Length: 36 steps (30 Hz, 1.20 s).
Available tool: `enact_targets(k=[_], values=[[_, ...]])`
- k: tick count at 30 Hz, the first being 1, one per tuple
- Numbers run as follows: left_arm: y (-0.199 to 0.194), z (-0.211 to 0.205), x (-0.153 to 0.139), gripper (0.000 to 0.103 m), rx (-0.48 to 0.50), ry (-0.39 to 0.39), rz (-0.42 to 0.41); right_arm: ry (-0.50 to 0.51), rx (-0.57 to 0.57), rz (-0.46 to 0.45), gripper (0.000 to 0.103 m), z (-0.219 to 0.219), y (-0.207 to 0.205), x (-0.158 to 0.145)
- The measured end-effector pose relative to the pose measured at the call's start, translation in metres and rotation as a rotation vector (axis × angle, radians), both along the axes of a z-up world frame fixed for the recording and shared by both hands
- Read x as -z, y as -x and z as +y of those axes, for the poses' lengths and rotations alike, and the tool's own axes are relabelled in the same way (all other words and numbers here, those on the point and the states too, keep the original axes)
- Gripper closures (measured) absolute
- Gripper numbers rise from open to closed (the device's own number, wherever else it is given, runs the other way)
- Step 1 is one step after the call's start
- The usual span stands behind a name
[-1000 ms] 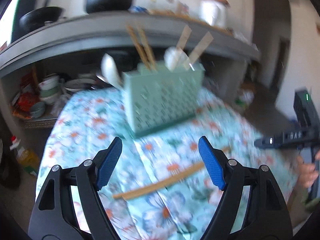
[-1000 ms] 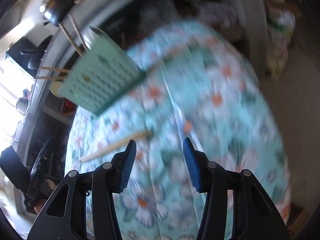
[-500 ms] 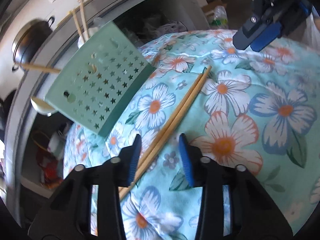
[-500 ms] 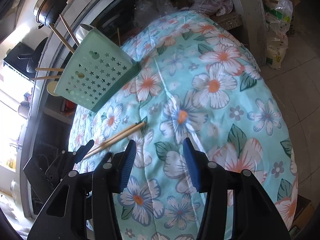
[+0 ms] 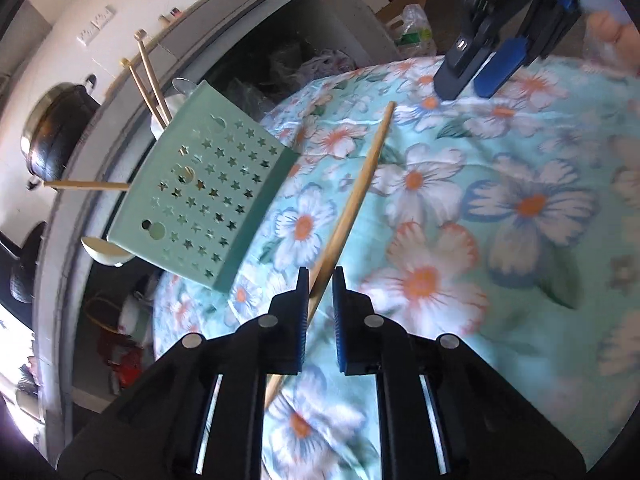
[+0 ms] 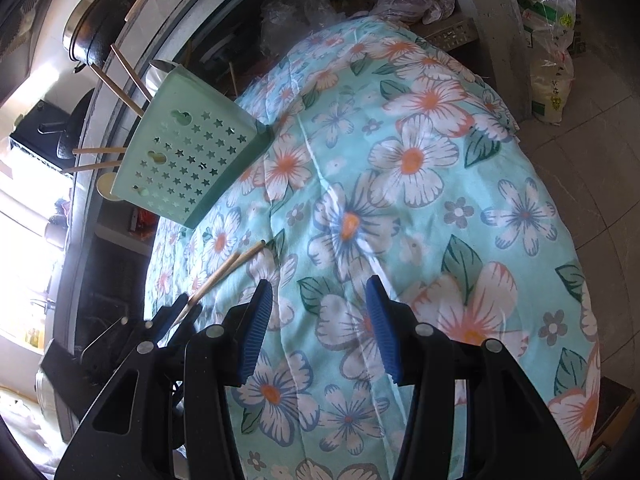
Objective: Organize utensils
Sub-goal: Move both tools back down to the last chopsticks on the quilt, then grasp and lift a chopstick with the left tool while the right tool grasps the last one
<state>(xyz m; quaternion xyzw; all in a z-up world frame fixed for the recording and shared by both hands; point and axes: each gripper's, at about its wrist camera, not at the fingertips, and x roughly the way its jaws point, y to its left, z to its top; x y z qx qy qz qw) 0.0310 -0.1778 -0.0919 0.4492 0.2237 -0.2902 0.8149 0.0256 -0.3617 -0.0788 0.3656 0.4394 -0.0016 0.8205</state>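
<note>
A pair of wooden chopsticks (image 5: 360,188) lies on the floral cloth; it also shows in the right wrist view (image 6: 228,268). My left gripper (image 5: 320,280) is shut on their near end, low over the cloth; in the right wrist view it (image 6: 180,312) shows at lower left. A mint-green utensil holder (image 5: 208,196) with star holes stands behind it, also in the right wrist view (image 6: 188,160), holding chopsticks and a white spoon (image 5: 104,252). My right gripper (image 6: 316,308) is open and empty above the cloth; it shows at top right of the left wrist view (image 5: 480,72).
The table (image 6: 440,200) wears a teal flower cloth and falls off at right toward a tiled floor. A grey counter (image 5: 224,12) with a black pot (image 5: 56,132) runs behind. Plastic bags (image 6: 552,48) stand on the floor at right.
My left gripper has closed from open onto the chopsticks' near end and moved closer to them. The right gripper has stayed open and hardly moved.
</note>
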Motion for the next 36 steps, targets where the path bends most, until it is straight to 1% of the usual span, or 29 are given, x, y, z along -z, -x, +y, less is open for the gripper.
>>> enact_targets(k=[2, 3, 4, 6, 7, 8, 9, 13, 17, 18, 22, 24, 25, 28, 30, 34, 36], values=[[0.003, 0.006, -0.005, 0.091, 0.005, 0.009, 0.066, -0.001, 0.005, -0.005, 0.055, -0.001, 0.002, 0.000], [0.003, 0.009, -0.006, 0.087, -0.001, 0.013, 0.099, -0.002, 0.008, -0.006, 0.055, -0.003, 0.002, 0.000], [0.004, 0.012, -0.006, 0.087, -0.014, 0.025, 0.141, -0.005, 0.013, -0.006, 0.055, -0.004, 0.003, 0.001], [0.005, 0.018, -0.008, 0.087, -0.028, 0.078, 0.218, -0.012, 0.021, -0.005, 0.055, -0.006, 0.004, 0.002], [0.005, 0.020, -0.009, 0.085, -0.026, 0.095, 0.233, -0.013, 0.023, -0.004, 0.055, -0.006, 0.004, 0.003], [0.007, 0.021, -0.010, 0.082, -0.021, 0.111, 0.239, -0.014, 0.024, -0.003, 0.055, -0.007, 0.005, 0.003], [0.010, 0.020, -0.011, 0.079, -0.011, 0.117, 0.229, -0.015, 0.024, -0.003, 0.055, -0.007, 0.005, 0.003], [0.021, 0.009, -0.012, 0.075, 0.069, 0.105, 0.182, -0.021, 0.025, -0.006, 0.055, -0.008, 0.005, 0.002], [0.020, -0.015, -0.007, 0.072, 0.132, 0.045, 0.164, -0.018, 0.031, -0.009, 0.055, -0.010, 0.007, 0.001], [0.019, -0.020, -0.005, 0.072, 0.135, 0.038, 0.163, -0.019, 0.034, -0.009, 0.055, -0.011, 0.008, 0.001], [0.010, -0.038, 0.005, 0.073, 0.141, 0.010, 0.207, -0.019, 0.046, -0.008, 0.055, -0.015, 0.011, 0.000], [0.012, -0.043, 0.008, 0.073, 0.159, -0.017, 0.190, -0.016, 0.053, -0.010, 0.055, -0.017, 0.012, -0.001], [0.014, -0.046, 0.009, 0.073, 0.172, -0.031, 0.176, -0.016, 0.056, -0.012, 0.055, -0.018, 0.013, -0.001], [0.015, -0.049, 0.011, 0.078, 0.190, -0.052, 0.173, -0.021, 0.065, -0.011, 0.055, -0.021, 0.014, 0.000], [0.016, -0.050, 0.012, 0.086, 0.202, -0.058, 0.189, -0.027, 0.062, -0.010, 0.055, -0.020, 0.014, 0.001], [0.018, -0.050, 0.008, 0.087, 0.207, -0.043, 0.180, -0.030, 0.053, -0.016, 0.055, -0.016, 0.013, 0.000], [0.023, -0.046, -0.004, 0.089, 0.200, -0.010, 0.160, -0.034, 0.056, -0.028, 0.055, -0.016, 0.014, -0.002]])
